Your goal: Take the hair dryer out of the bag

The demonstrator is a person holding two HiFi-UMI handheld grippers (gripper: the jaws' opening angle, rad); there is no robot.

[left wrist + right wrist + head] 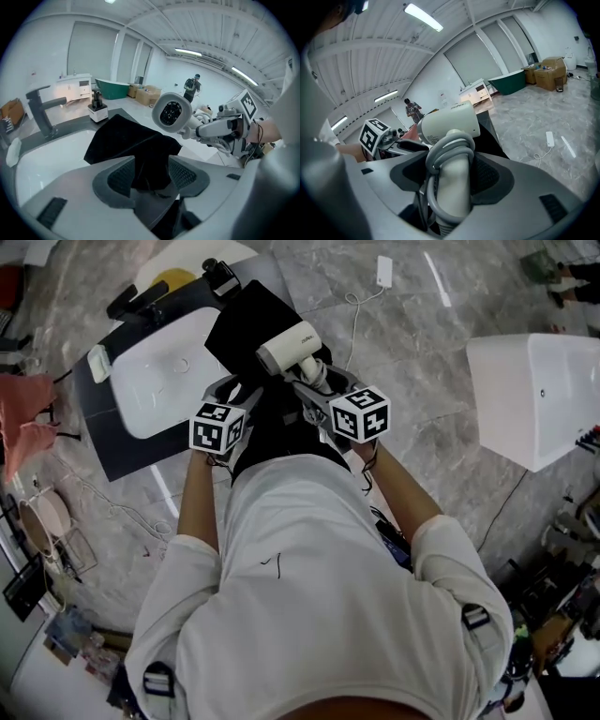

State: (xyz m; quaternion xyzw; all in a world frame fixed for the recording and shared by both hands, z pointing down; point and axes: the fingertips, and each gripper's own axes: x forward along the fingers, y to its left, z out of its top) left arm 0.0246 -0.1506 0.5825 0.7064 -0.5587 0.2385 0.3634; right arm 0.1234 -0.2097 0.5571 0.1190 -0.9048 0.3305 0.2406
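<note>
The white hair dryer (291, 345) hangs in the air above the black cloth bag (246, 320), fully out of it. My right gripper (315, 388) is shut on the dryer's handle (454, 187), which has the grey cord wound round it; the dryer's barrel (450, 123) points away over the jaws. My left gripper (246, 397) is to the left of it and stands open. A fold of the bag (140, 150) hangs loose between its wide pads (119, 177). In the left gripper view the dryer's rear grille (171, 112) faces the camera.
The bag lies across the right end of a white sink basin (159, 371) set in a dark counter (122, 460). A faucet (43, 112) is at the basin's back and a soap dispenser (97, 108) nearby. A white tub (534, 395) is on the right. A plug and cable (383, 270) lie on the floor.
</note>
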